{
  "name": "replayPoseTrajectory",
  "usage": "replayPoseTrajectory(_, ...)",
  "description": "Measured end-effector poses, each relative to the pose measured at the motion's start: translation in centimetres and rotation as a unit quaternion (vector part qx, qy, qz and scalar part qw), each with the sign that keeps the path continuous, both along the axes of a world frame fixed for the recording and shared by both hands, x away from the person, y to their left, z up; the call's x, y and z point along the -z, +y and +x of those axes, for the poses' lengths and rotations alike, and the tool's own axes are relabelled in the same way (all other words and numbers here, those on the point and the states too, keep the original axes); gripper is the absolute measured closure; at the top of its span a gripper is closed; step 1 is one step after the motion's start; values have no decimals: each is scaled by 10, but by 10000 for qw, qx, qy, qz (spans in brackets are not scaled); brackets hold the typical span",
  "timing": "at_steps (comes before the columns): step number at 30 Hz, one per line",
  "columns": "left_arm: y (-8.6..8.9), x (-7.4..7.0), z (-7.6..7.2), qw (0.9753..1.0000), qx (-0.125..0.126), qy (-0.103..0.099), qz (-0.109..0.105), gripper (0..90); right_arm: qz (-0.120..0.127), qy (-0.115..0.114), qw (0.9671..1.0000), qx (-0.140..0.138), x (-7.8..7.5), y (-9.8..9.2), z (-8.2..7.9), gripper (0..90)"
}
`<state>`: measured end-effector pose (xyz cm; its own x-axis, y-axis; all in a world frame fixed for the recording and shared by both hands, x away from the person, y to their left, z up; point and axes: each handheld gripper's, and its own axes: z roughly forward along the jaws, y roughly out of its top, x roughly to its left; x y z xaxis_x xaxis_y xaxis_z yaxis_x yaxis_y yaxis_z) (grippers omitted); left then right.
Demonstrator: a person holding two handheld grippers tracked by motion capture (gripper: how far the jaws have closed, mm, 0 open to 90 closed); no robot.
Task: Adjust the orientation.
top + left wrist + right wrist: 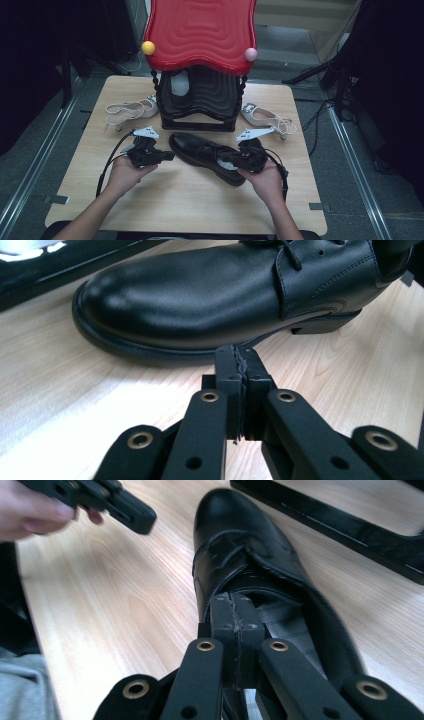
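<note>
— Fingers (227,365) of the left gripper (241,352)?
— Shut tight, pad against pad. Tips low over the wooden table (175,200), just beside the sole edge of the black leather lace-up shoe (205,155), near its middle. Touching it or a hair short: cannot tell.

— And the right gripper (234,600)?
— Also closed, fingers pressed together along a jagged seam. Tips at the shoe's opening, over the grey insole, right by the collar. Pinching the collar or merely resting there: hard to say.

— Where exactly is the shoe?
— Flat on the table at mid-width, upright on its sole, lying slantwise in the high view. Toe towards the far left, heel towards the near right. Laces tied across the top. Flanked by both grippers, left one at the toe half, right one at the heel end.

— Held how?
— Left hand (125,172) wrapped round the left gripper, right hand (265,177) round the right one, both forearms in from the near edge. Black cables looping away from each gripper.

— Behind the shoe?
— Black ribbed rack (200,107) with a wavy red top (200,30), close to the toe. Yellow ball (148,48) at the top's left corner, pink ball (251,54) at its right. Pale heeled sandal (131,111) left of the rack, another pale sandal (265,117) to its right, both well apart from the grippers.
</note>
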<state>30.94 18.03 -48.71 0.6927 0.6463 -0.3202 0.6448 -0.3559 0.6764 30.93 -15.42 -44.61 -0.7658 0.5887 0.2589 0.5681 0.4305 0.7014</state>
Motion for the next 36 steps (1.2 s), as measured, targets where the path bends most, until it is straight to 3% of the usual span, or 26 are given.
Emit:
replayPoseTrajectory(4,-12,3,2,10000,31,58,-12,900,26,-99,9997,241,-4,-15,7,900)
replayPoseTrajectory(8,-24,-1,4,9999,75,59,-36,900,30,-9,9994,355,1,-29,26,900)
replayPoseTrajectory(11,-33,0,9,9999,82,122,-75,900,-68,108,9994,327,6,-32,40,900)
replayPoseTrajectory(14,-39,4,9,9999,71,96,-123,900,-212,3,9988,440,13,-33,47,900)
replayPoseTrajectory(19,-45,9,3,9998,86,52,-148,900,-333,-117,9983,474,25,-30,48,900)
replayPoseTrajectory(21,-49,11,-2,9998,140,62,-88,900,-416,-67,9980,463,27,-27,48,900)
replayPoseTrajectory(24,-54,15,-5,9999,166,33,-27,900,-543,-170,9974,451,28,-21,46,900)
replayPoseTrajectory(36,-67,25,-5,9995,285,124,11,899,-517,-69,9978,413,31,-18,39,900)
